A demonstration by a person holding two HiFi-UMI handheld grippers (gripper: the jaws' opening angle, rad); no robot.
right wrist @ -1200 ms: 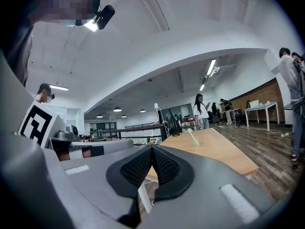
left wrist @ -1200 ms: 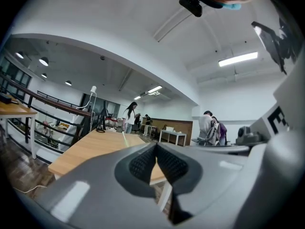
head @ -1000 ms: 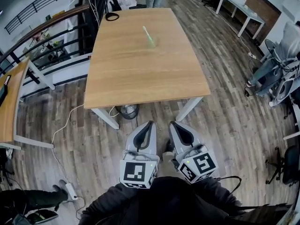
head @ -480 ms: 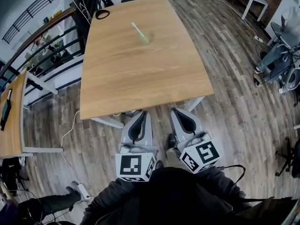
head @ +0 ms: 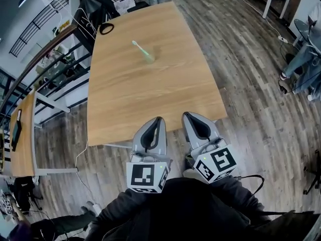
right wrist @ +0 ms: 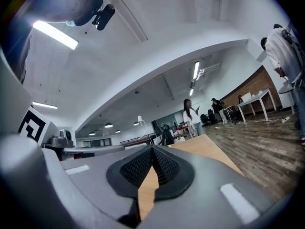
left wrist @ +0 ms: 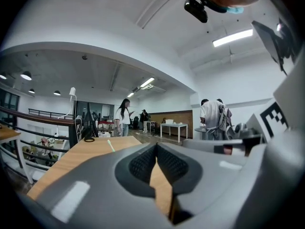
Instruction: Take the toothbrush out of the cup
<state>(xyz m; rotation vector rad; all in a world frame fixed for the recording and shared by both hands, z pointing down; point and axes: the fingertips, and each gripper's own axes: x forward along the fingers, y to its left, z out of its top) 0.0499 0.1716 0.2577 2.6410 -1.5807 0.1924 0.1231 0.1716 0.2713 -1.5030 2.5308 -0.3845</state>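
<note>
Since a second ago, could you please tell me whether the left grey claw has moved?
Yes. The left grey claw has advanced toward the light wooden table: floor showed between them before; now its tips overlap the table's near edge.

Head view looks down; gripper views share table [head: 150,99].

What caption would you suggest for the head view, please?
Left gripper and right gripper, both shut, at a wooden table's near edge; toothbrush in a green cup beyond.
</note>
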